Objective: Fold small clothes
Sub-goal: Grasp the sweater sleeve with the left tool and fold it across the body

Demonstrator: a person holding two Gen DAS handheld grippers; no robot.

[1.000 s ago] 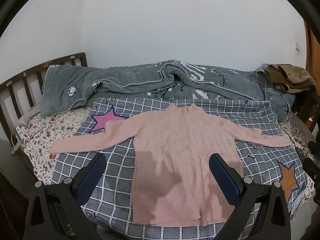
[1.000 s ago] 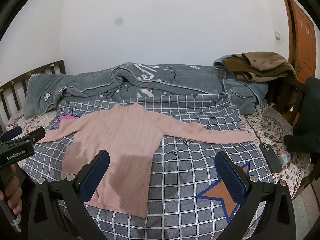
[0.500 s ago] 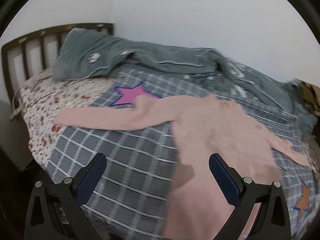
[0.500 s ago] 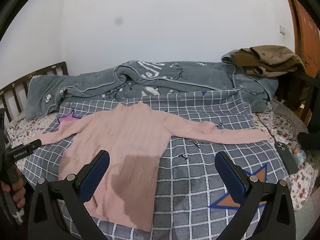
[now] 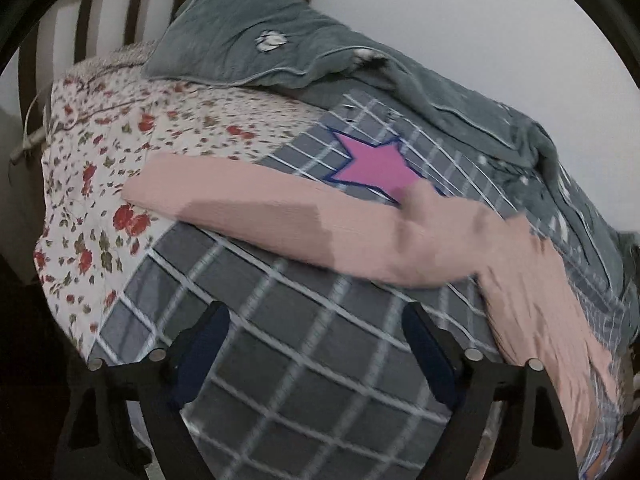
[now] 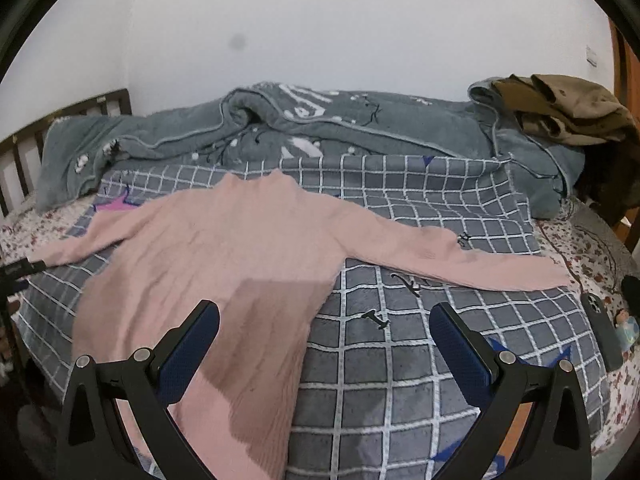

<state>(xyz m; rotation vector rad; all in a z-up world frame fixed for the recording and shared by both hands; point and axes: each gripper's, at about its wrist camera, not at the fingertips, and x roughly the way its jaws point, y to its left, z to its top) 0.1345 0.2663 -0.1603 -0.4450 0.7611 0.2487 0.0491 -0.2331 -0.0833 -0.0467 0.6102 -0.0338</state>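
Observation:
A pink knit sweater [image 6: 224, 256] lies flat, front down or up I cannot tell, on a grey checked blanket [image 6: 400, 360], both sleeves spread out. My left gripper [image 5: 316, 336] is open and empty, hovering above the blanket just short of the left sleeve [image 5: 260, 216]. My right gripper [image 6: 324, 328] is open and empty above the sweater's lower right hem; the right sleeve [image 6: 472, 260] stretches away to its right. The left gripper's tip shows at the far left of the right wrist view [image 6: 20, 270].
A rumpled grey quilt [image 6: 320, 128] lies along the wall. Brown clothes [image 6: 568, 108] are piled at the back right. A dark phone [image 6: 602, 332] lies near the bed's right edge. A wooden headboard [image 5: 100, 12] and floral sheet [image 5: 120, 140] are at the left.
My left gripper has swung left and moved closer to the left sleeve. My right gripper has moved slightly forward over the sweater's hem. Both stay open.

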